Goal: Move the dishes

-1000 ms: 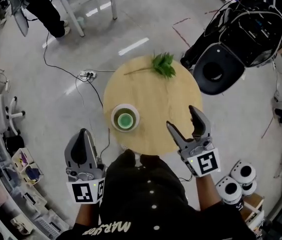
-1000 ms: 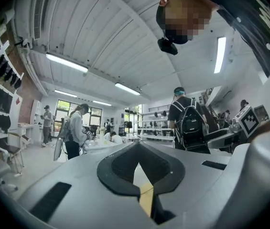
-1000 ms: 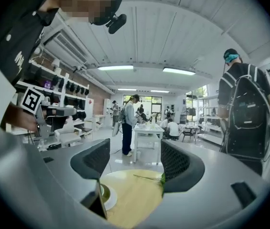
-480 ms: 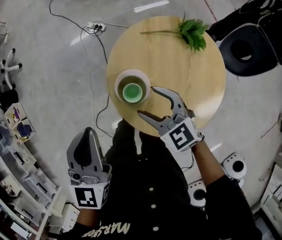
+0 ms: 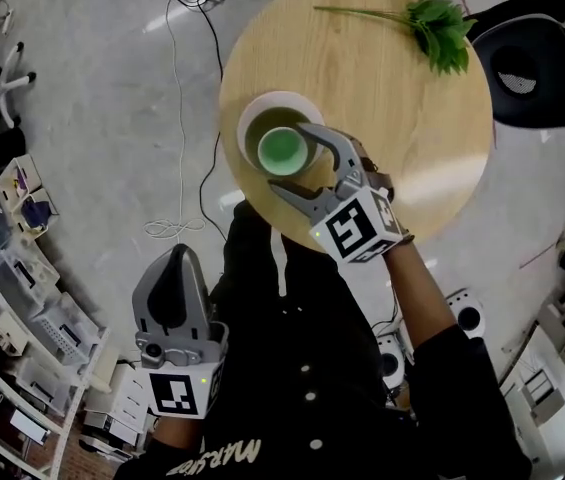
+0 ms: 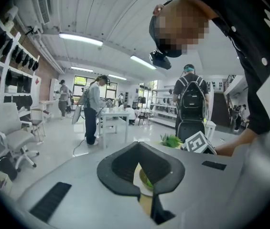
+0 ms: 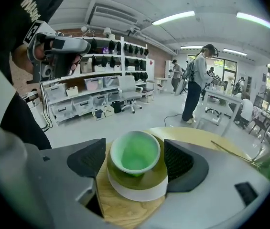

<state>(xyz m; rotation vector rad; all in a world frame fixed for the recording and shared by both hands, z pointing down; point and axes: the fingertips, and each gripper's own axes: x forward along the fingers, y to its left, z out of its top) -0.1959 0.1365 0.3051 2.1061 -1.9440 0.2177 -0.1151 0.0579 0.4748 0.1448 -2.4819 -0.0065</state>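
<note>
— Where is the green cup [image 5: 282, 150] sitting?
— In a white bowl [image 5: 250, 120] on the worktop [image 5: 402, 98], between the wide-apart jaws of the right hand-held gripper [image 5: 287, 160]. The left hand-held gripper [image 5: 174, 268] is hanging off the worktop, jaws together, empty.

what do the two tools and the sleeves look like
The left tool and right tool are grey, with curved jaws lined in black textured pads. Each carries a white cube with black square markers. The person wears a black shirt with white buttons.
</note>
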